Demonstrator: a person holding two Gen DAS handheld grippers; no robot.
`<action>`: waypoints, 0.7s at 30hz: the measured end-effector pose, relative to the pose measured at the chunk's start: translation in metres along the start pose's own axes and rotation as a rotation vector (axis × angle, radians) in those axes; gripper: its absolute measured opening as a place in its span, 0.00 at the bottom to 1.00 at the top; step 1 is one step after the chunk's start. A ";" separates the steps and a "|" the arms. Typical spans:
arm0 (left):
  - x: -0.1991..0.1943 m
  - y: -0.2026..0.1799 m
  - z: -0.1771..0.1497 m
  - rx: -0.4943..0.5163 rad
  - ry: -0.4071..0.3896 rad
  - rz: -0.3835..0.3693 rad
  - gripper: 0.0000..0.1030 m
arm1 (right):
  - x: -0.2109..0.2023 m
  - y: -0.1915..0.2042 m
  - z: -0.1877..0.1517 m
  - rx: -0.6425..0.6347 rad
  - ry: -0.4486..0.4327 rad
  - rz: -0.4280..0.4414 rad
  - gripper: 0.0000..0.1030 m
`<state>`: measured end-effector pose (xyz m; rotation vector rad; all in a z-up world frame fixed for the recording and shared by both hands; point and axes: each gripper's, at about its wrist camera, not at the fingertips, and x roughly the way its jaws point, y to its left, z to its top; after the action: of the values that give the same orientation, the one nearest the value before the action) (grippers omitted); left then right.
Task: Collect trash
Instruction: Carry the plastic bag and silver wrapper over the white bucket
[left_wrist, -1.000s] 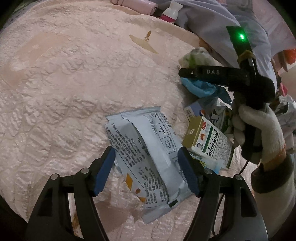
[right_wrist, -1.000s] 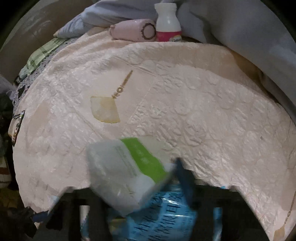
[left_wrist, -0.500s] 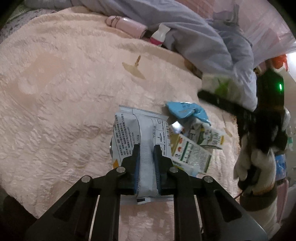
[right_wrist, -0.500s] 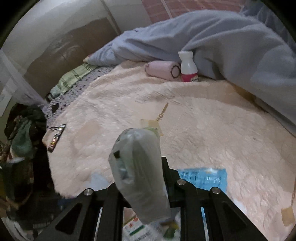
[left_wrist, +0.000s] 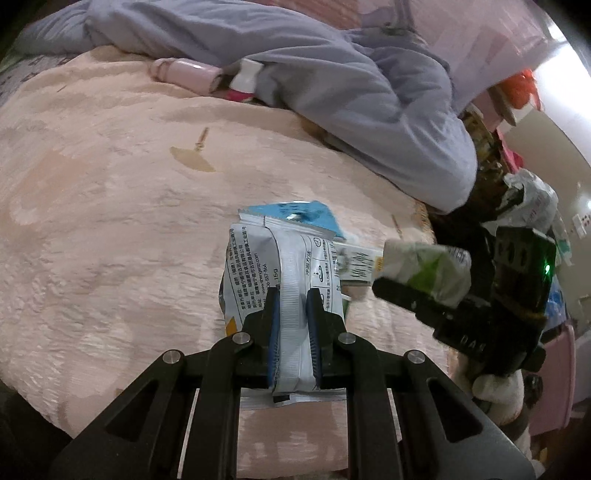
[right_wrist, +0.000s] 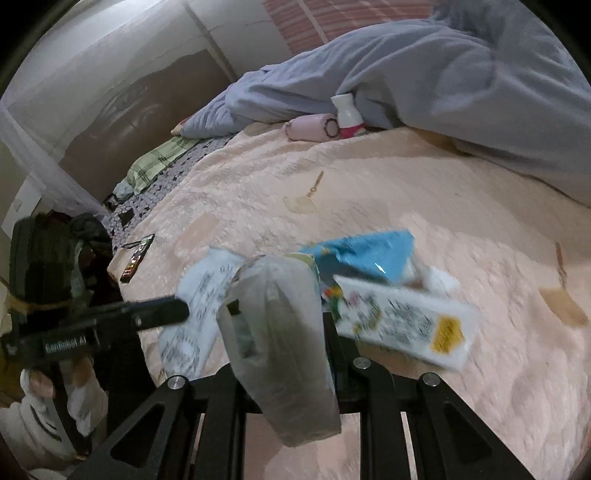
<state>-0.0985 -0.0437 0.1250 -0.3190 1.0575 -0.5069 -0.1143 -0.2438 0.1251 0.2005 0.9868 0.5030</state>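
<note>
Trash: a grey-white printed sachet (left_wrist: 258, 273) is clamped along its centre seam between the blue pads of the left gripper (left_wrist: 293, 314), jaws closed tight on it; readable on the sachet are "15g", a web address too small to read in full, a barcode and blocks of small Chinese print. Behind it on the pink quilted bedspread (left_wrist: 110, 229) lie a blue foil wrapper (left_wrist: 306, 214) and, just to the right, a white carton (left_wrist: 356, 264) with a barcode and a yellow patch; its lettering is illegible. Further right, the right gripper (left_wrist: 413, 273) is closed on a crumpled white-and-green bag (left_wrist: 428, 273); "DAS" reads inverted on its black body and a green light glows on its housing. A white-gloved hand (left_wrist: 495, 384) holds that tool. At the far edge a pink cylinder (left_wrist: 184, 72) and a white bottle with a pink base (left_wrist: 243, 79) rest against a lilac duvet (left_wrist: 332, 81). In the right wrist view, the left tool's body shows "Senrobot.AI" at left; a phone (right_wrist: 136, 256) lies at the bed edge. Versus a second ago: the left jaws then stood open astride the flat sachet, now shut with it lifted off the bedspread; the right gripper, then over the pile, sits clear to its right with the bag.
</note>
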 end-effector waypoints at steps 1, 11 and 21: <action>0.000 -0.004 -0.001 0.006 0.002 -0.005 0.12 | -0.005 -0.003 -0.006 0.006 -0.002 -0.007 0.17; 0.021 -0.065 -0.008 0.102 0.041 -0.062 0.12 | -0.053 -0.034 -0.050 0.070 -0.037 -0.079 0.17; 0.064 -0.142 -0.021 0.238 0.093 -0.073 0.12 | -0.106 -0.079 -0.087 0.156 -0.082 -0.184 0.17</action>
<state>-0.1265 -0.1979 0.1357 -0.1250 1.0657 -0.7114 -0.2102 -0.3697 0.1265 0.2653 0.9541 0.2480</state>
